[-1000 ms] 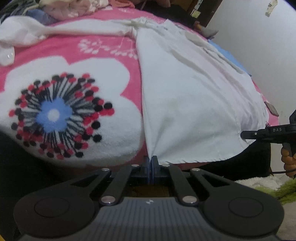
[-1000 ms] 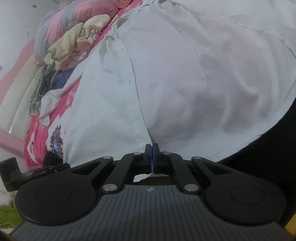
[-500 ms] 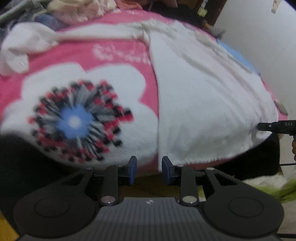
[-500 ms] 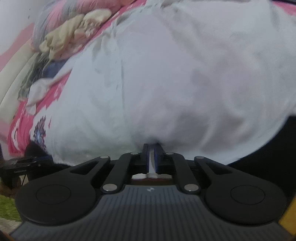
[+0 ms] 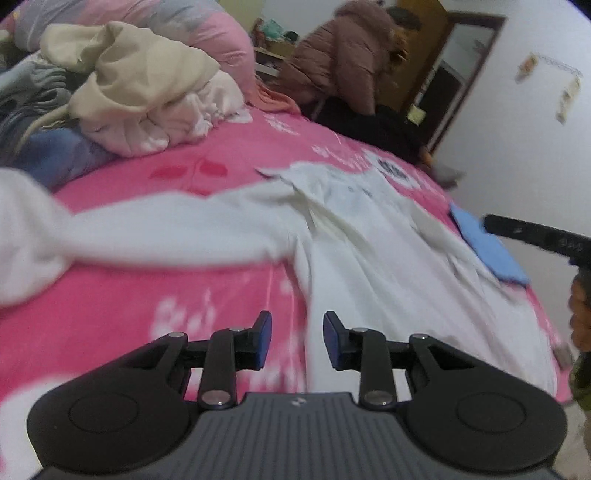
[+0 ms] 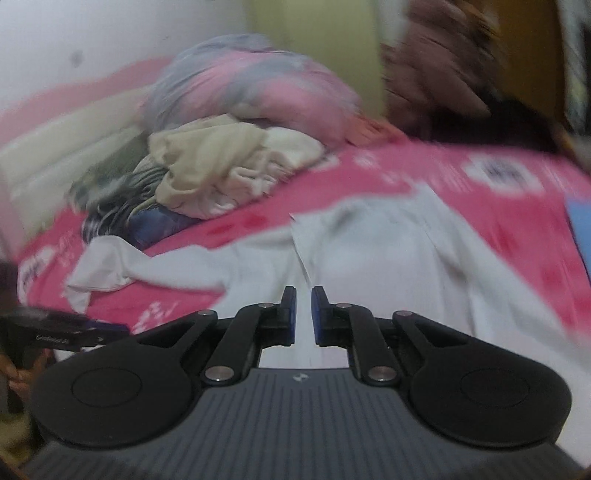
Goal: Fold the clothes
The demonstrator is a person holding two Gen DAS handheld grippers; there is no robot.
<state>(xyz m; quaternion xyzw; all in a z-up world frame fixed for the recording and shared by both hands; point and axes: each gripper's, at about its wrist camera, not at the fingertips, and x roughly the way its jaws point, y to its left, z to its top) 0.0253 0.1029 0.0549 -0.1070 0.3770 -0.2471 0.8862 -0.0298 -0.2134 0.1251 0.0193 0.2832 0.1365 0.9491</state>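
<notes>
A white shirt [image 5: 369, 251] lies spread flat on the pink bedspread [image 5: 129, 295], one sleeve [image 5: 147, 229] stretched out to the left. My left gripper [image 5: 297, 321] hovers above the shirt's left edge, open, with nothing between its blue pads. The right wrist view shows the same shirt [image 6: 388, 251] lying under my right gripper [image 6: 303, 295], whose pads stand a narrow gap apart with no cloth between them. Each gripper appears in the other's view: the right gripper [image 5: 535, 236] at the right edge, the left gripper [image 6: 66, 328] at the lower left.
A heap of unfolded clothes [image 5: 140, 92] and a pink-grey duvet [image 5: 207, 33] sit at the far left of the bed. A blue folded cloth [image 5: 491, 251] lies by the shirt's right side. A person in a brown coat [image 5: 343, 55] stands beyond the bed near a doorway.
Both grippers were shut on the shirt's near hem; they have let go, opened, and risen forward over the bed. The shirt now lies flat beneath them.
</notes>
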